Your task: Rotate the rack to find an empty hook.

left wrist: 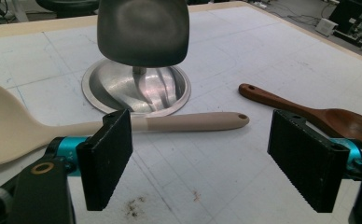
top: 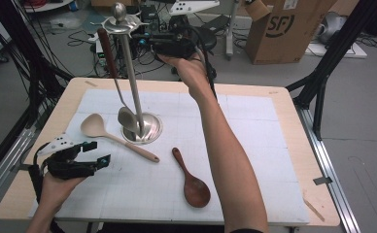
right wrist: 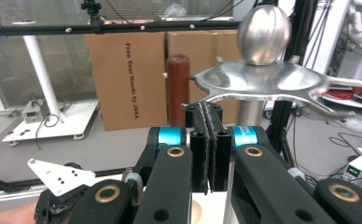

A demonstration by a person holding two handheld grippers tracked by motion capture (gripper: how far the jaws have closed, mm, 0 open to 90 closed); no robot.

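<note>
The counter carried a white gridded mat, and on it stood the metal utensil stand, a tall pole on a round base with a hook ring and a ball knob at the top. One turner with a dark wooden handle was already hanging from that ring, its blade low beside the pole. Two utensils were lying on the mat: the beige spoon, just beside the base, and the brown wooden spoon, a little apart to the right.

The right gripper was held high at the top of the stand, its jaws pressed fully together with nothing between them; I judge the hanging of the turner was finished. The left gripper was low over the near left part of the mat, its jaws standing wide apart and empty, pointing at the handle of the beige spoon.

The step in hand seemed to be picking the next utensil. The next move called for lowering the left jaws around the beige handle, closing on it firmly, and lifting the hole at its end toward a free hook.
</note>
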